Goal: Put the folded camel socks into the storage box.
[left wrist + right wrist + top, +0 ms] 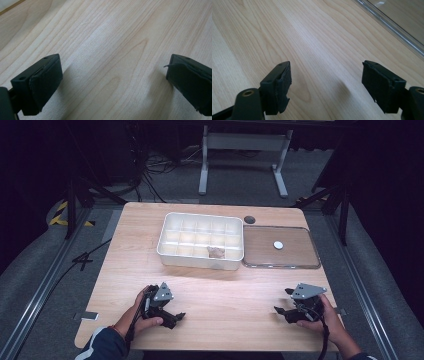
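Resting on the near part of the wooden surface (225,285), the left gripper (172,317) and the right gripper (282,312) lay well apart, each held by a hand, fingers (46,82) spread wide with nothing between them. Farther back stood a white compartment tray (200,257) with a small beige lump (216,252) in a front compartment, its clear lid (300,262) just beside it.

Left gripper (113,75) jaws wide apart, nothing btwn them, low over bare wood table (112,32)
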A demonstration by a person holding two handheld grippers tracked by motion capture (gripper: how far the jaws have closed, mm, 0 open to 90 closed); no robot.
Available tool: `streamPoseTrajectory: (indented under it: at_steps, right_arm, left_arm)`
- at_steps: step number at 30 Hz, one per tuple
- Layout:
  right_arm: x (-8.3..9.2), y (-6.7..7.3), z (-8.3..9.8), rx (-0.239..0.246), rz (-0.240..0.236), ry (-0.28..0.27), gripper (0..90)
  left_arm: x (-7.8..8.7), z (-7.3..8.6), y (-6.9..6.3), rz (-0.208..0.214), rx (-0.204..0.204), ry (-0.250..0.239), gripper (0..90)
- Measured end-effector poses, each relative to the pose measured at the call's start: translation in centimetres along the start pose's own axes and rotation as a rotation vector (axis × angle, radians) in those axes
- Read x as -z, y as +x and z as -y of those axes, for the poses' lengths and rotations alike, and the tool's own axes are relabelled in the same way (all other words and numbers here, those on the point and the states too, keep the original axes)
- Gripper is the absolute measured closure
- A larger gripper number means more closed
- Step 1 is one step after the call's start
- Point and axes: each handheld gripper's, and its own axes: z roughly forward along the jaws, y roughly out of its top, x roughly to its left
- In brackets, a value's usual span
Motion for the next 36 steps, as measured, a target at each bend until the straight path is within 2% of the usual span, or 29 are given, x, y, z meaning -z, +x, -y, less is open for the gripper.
streamPoseTrajectory:
  at_steps: [1,3,6,9,13,36]
  right_arm:
    - [0.1,0.0,0.3,-0.009,0.006,0.002,24.5]
    - [0.1,-0.1,1.0,-0.047,0.010,-0.032,25.0]
    - [0.0,-0.1,2.0,-0.076,0.011,-0.031,23.4]
    - [0.3,-0.3,2.7,-0.116,0.009,-0.053,22.7]
    - [0.6,-0.8,3.6,-0.186,-0.002,-0.064,19.3]
    - [0.9,-0.8,4.0,-0.212,0.020,-0.059,17.7]
  left_arm:
    - [0.0,0.0,0.0,0.000,0.000,0.000,0.8]
    - [0.0,0.0,0.0,0.000,0.000,0.000,0.8]
    - [0.0,0.0,0.0,0.000,0.000,0.000,0.8]
    - [0.0,0.0,0.0,0.001,0.000,0.000,0.8]
    - [0.0,0.0,0.0,0.002,0.000,-0.002,0.7]
    - [-0.2,-0.2,0.1,0.009,-0.008,0.000,0.2]
